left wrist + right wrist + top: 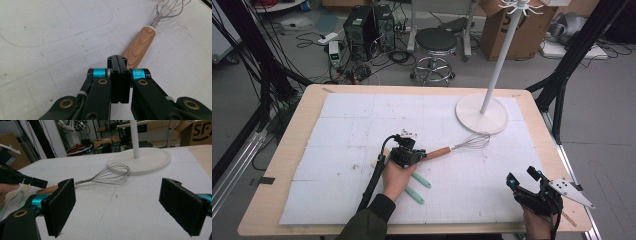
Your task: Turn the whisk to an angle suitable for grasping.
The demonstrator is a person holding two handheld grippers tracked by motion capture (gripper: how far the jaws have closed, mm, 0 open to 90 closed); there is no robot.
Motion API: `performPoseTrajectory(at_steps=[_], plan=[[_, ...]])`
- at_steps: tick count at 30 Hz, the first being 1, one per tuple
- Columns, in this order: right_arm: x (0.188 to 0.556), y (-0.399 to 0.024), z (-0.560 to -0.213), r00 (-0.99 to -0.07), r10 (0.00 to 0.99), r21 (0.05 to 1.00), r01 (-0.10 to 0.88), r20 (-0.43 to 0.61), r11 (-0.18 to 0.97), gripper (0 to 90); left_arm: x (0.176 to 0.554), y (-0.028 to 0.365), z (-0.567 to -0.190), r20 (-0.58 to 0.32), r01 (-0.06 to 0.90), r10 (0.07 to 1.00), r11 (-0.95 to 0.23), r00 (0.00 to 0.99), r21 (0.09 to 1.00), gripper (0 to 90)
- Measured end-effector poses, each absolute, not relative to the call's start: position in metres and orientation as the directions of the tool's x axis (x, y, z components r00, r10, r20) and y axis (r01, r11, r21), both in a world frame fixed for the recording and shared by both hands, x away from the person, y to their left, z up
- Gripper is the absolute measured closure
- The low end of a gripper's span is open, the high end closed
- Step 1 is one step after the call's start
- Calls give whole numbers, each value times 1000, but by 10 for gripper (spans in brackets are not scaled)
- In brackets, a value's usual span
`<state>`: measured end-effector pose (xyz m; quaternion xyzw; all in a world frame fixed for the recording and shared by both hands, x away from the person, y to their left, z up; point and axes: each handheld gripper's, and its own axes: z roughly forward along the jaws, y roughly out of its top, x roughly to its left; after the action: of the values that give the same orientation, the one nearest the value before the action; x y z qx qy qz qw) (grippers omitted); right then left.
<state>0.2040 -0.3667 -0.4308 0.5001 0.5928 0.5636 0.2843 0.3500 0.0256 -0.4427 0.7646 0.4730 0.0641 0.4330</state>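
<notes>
Spreading across the high view is the bench (287, 165), its wooden edge framing a white gridded mat (352, 145) that covers nearly all of it. At about one o'clock on the mat stands the rack (482, 114), a white round base with a thin pole rising from it; the right gripper view catches that base too, beyond the wires.

Next down in size, the whisk (462, 144) lies flat near the mat's centre, its wire head at two o'clock, close to the rack's base, and its wooden handle running back toward eight o'clock. In the left gripper view the handle (140, 46) slants up and to the right, wires at the top edge.

And here's the left hand-held gripper (421, 156), low over the mat at the handle's butt end. Its jaws are pressed together, pad on pad, with nothing between them; their tip sits right at the end of the handle, and whether it touches I cannot tell.

Over at five o'clock, well apart from the whisk, the right hand-held gripper (524, 177) hangs at the bench's near edge, jaws spread wide and empty.

Smallest of all, two pale green handles (418, 187) lie on the mat just beside the left hand (396, 176), at its four o'clock.
</notes>
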Motion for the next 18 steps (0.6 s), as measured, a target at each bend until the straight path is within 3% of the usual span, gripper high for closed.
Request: performPoseTrajectory(at_steps=[18], plan=[[205,-366,-431,-338,913,951,279,228,-134,132,332,37,-439,-343,655,732,-183,589,734,898]])
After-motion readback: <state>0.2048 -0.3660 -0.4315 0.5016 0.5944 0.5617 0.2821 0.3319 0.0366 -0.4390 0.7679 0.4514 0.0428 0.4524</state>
